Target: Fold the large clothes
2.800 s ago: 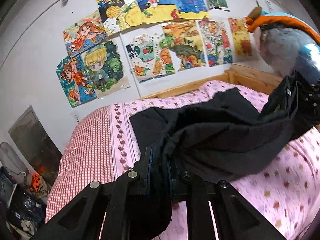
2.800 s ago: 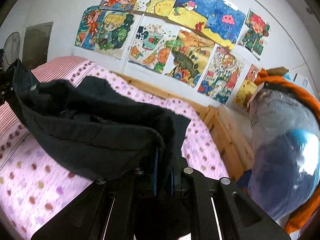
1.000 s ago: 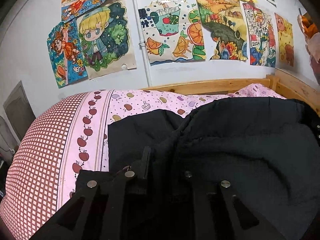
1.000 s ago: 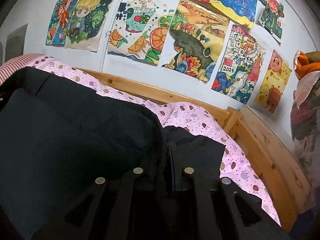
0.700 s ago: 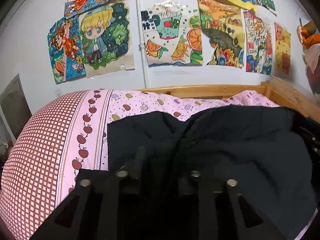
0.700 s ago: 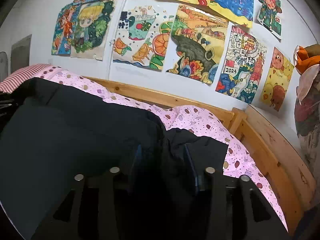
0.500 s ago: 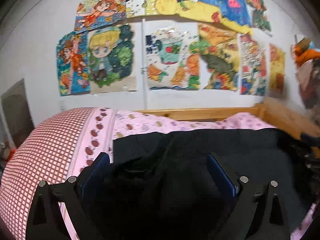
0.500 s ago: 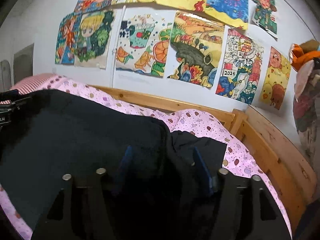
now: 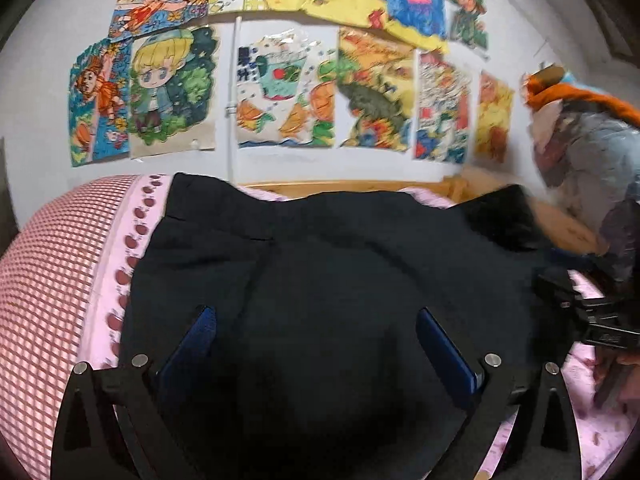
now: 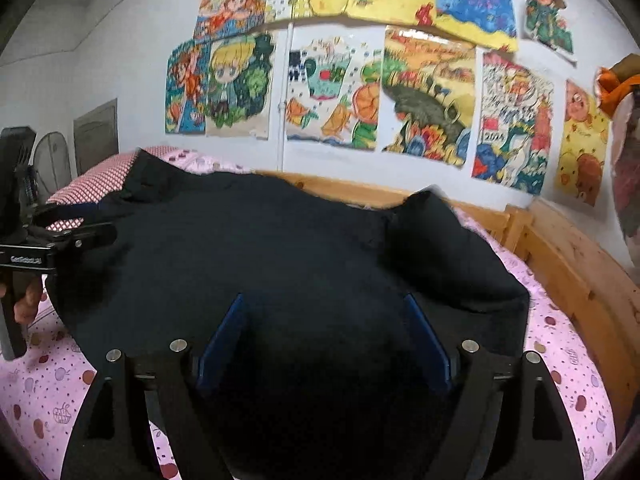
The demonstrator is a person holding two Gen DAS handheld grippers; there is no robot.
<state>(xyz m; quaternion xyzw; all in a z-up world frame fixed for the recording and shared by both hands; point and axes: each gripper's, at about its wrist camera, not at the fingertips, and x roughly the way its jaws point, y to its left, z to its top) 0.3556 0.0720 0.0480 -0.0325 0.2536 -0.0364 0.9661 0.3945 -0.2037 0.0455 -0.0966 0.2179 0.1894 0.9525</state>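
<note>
Black garment [image 9: 340,264] [image 10: 260,256] lying folded on pink bed sheet [image 10: 44,384]. Left tongs [image 9: 316,332] spreading wide over it, gripping nothing. Right tongs [image 10: 324,332] likewise gaping, empty. Drawings [image 10: 428,100] hanging on wall behind.

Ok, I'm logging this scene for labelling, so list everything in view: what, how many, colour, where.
black garment: one, black, spread on the bed, a bump of cloth at its far right corner.
bed sheet: one, pink with fruit print, under the garment.
checked cover: one, red and white, left end of the bed.
bed frame: one, light wood, along the wall and the right end.
drawings: many, multicoloured, taped on the white wall.
bundle: one, orange, grey and blue, far right; blurred.
left gripper: black with blue pads, open, above the garment.
right gripper: black with blue pads, open, above the garment.
</note>
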